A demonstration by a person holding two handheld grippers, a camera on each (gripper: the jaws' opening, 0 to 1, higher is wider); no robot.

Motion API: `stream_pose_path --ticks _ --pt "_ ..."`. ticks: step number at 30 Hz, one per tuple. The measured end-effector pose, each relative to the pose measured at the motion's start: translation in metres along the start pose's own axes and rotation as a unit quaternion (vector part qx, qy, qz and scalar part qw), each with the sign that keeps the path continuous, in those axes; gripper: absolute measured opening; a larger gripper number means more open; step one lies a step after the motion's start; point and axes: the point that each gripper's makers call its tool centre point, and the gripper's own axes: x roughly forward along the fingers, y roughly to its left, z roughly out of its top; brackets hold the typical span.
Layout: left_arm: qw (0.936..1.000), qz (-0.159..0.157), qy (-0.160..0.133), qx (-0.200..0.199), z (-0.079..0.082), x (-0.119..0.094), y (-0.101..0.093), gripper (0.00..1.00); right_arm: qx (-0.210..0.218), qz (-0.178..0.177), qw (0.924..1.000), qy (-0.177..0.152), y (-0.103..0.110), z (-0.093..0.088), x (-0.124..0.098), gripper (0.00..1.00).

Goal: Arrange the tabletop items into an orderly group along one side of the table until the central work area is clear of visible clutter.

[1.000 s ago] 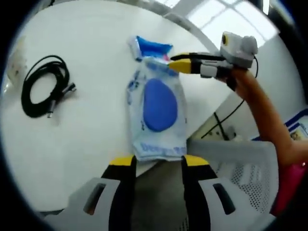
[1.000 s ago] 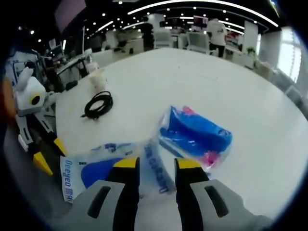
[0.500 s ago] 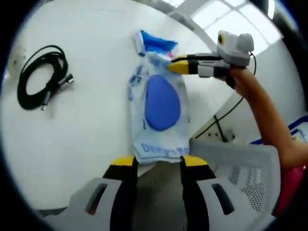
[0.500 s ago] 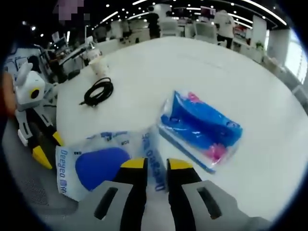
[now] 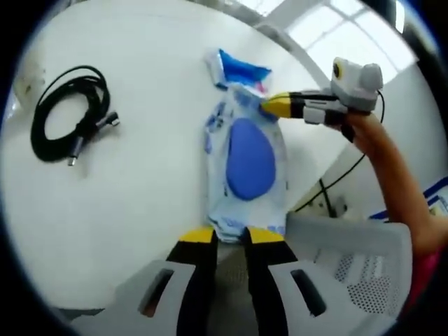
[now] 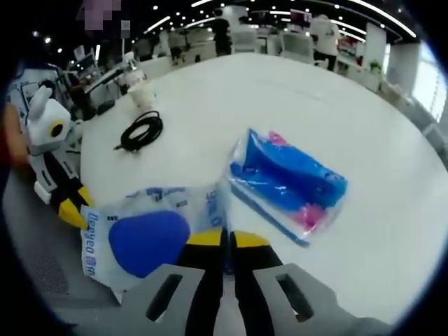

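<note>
Both the left gripper (image 5: 229,236) and right gripper (image 6: 225,240) are pinching the wipes pack (image 5: 246,168) at the tabletop (image 5: 140,196) edge, probably needing 1 coordinated lift.

grey mesh office chair (image 5: 350,259) under table edge, bright windows (image 5: 329,28), ceiling strip lights (image 6: 280,10), distant desks and chairs (image 6: 245,42)

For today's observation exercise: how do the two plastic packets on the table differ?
The wipes pack is white with a blue oval lid; the blue packet is clear, showing blue and pink contents. The wipes pack overhangs the table edge, pinched at opposite ends by the left gripper and right gripper; the blue packet lies flat, untouched. Both are soft plastic packaging.
</note>
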Motion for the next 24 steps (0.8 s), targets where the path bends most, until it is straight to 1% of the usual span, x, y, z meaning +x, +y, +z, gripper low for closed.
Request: stream_pose_path --ticks 3,7,13,15,17,19,24 --pt "1.0 -0.001 -0.006 0.006 0.004 -0.002 -0.001 0.08 0.001 -0.002 1.0 -0.001 0.0 -0.001 -0.002 0.02" --pt "0.9998 -0.002 -0.016 0.015 0.01 -0.005 0.0 0.01 0.009 -0.004 0.9999 -0.003 0.001 -0.003 -0.006 0.01" --pt "0.9993 -0.007 -0.029 0.022 0.023 -0.017 0.002 0.0 0.035 -0.006 0.9992 -0.019 0.0 0.002 -0.017 0.01" --pt "0.9988 -0.002 -0.035 0.034 0.028 -0.021 0.004 0.0 0.038 -0.006 0.999 -0.022 0.001 0.004 -0.02 0.01" --pt "0.9985 0.0 -0.04 0.038 0.033 -0.026 0.006 0.0 0.037 -0.009 0.999 -0.024 0.003 0.006 -0.022 0.01" --pt "0.9982 -0.001 -0.047 0.037 0.041 -0.032 0.007 0.0 0.036 -0.011 0.9989 -0.027 0.003 0.009 -0.024 0.01" --pt "0.9966 0.009 -0.07 0.043 0.061 -0.048 0.018 0.0 0.044 -0.009 0.998 -0.043 0.004 0.021 -0.029 0.01"
